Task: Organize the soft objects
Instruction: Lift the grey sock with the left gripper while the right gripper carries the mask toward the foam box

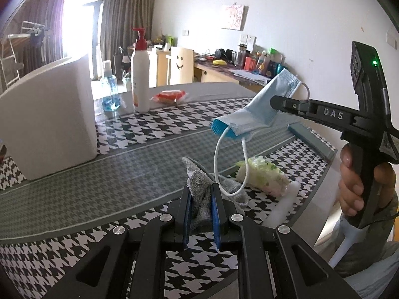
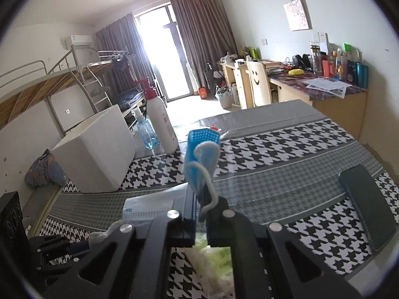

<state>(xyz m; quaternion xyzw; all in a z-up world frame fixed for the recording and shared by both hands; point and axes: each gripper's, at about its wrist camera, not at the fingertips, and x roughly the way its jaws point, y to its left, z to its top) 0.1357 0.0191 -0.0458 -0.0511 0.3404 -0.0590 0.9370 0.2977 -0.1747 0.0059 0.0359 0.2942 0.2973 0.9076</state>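
In the left wrist view, my left gripper (image 1: 201,193) is shut on a grey cloth (image 1: 199,182), which bunches up between its blue pads just above the table. Up to the right, a hand holds my right gripper (image 1: 223,130) in the air. It is shut on a light blue face mask (image 1: 268,99), whose white ear loop (image 1: 230,174) dangles down towards the cloth. The right wrist view shows that gripper (image 2: 203,149) pinching the mask's folded edge (image 2: 208,155); the rest of the mask (image 2: 147,206) hangs to the left.
A white box (image 1: 49,117) stands on the houndstooth table (image 1: 99,182) at the left, with a pump bottle (image 1: 140,74), a blue spray bottle (image 1: 109,92) and a red packet (image 1: 169,96) behind. A green-and-white soft packet (image 1: 261,174) and a dark flat case (image 2: 366,204) lie on the right.
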